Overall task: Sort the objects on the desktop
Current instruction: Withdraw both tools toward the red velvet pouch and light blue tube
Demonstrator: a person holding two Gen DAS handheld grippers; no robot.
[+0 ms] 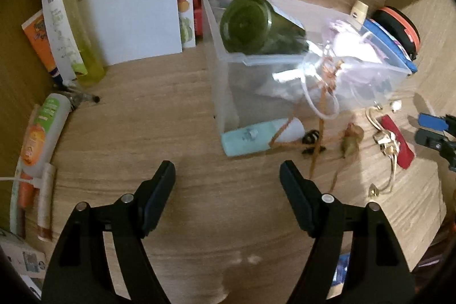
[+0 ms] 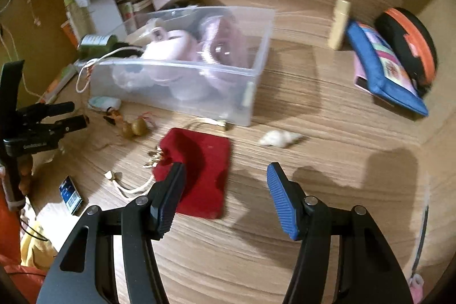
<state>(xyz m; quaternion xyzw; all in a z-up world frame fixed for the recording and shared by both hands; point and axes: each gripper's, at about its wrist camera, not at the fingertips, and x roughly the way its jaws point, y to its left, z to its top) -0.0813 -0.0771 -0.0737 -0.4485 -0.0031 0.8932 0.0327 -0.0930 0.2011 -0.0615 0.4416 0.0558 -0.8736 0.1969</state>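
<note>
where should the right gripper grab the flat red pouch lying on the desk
Grip the flat red pouch across its near short edge, coming from above: it lies flat on the wooden desk, and gold jewellery crowds its left side. The right gripper hangs open nearby.

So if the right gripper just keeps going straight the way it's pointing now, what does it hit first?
Probably the bare wooden desk. The open right gripper has the flat red pouch just off its left finger, and the small white seashell sits slightly further ahead. Depth is hard to judge in this fisheye view.
</note>
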